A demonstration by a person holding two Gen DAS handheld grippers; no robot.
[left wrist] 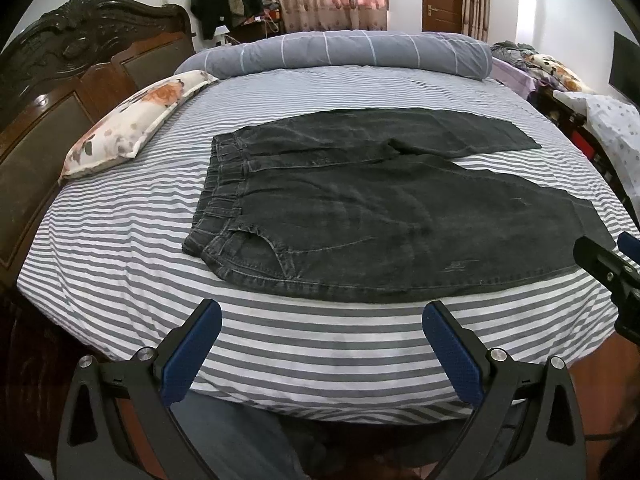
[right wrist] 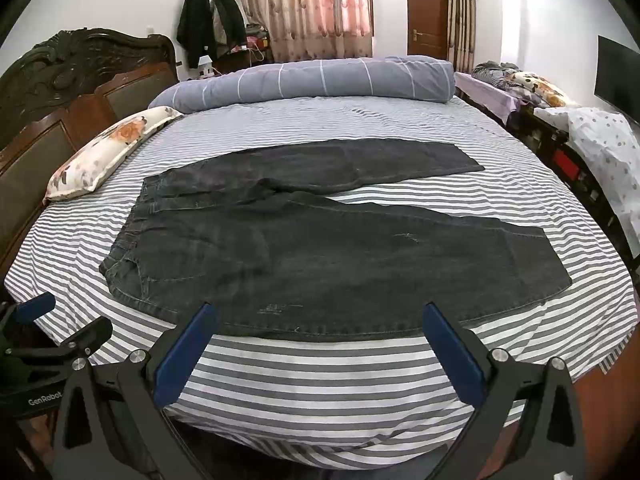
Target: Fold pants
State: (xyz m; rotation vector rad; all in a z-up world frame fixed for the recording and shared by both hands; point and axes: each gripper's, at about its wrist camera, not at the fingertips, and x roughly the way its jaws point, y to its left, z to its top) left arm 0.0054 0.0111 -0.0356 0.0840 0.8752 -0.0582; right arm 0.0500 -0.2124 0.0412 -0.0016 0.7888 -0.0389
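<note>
One pair of dark grey jeans (left wrist: 360, 216) lies flat on the striped bed sheet (left wrist: 120, 248), straight ahead of both claws. Waistband (left wrist: 218, 184) points away to the left of the left claw; legs run off to the right. Legs splayed in a V: far leg (right wrist: 360, 160) lies beyond the near leg (right wrist: 400, 264), striped sheet showing between them. Near leg's lower seam lies just ahead of the right claw's fingertips, not touching.

Left claw (left wrist: 322, 334): blue pads spread wide, nothing between them, hanging over the near edge of the bed, short of the jeans. Right claw (right wrist: 320, 336): pads likewise spread wide, empty, tips level with the near seam of the jeans.

Floral pillow (left wrist: 132, 120) lies well left of the waistband, beside the dark carved headboard (left wrist: 60, 72). Rolled grey checked duvet (left wrist: 340, 54) lies across the far side of the bed, beyond the jeans. Curtains (right wrist: 312, 4) and a brown door (right wrist: 426, 16) stand behind.
</note>
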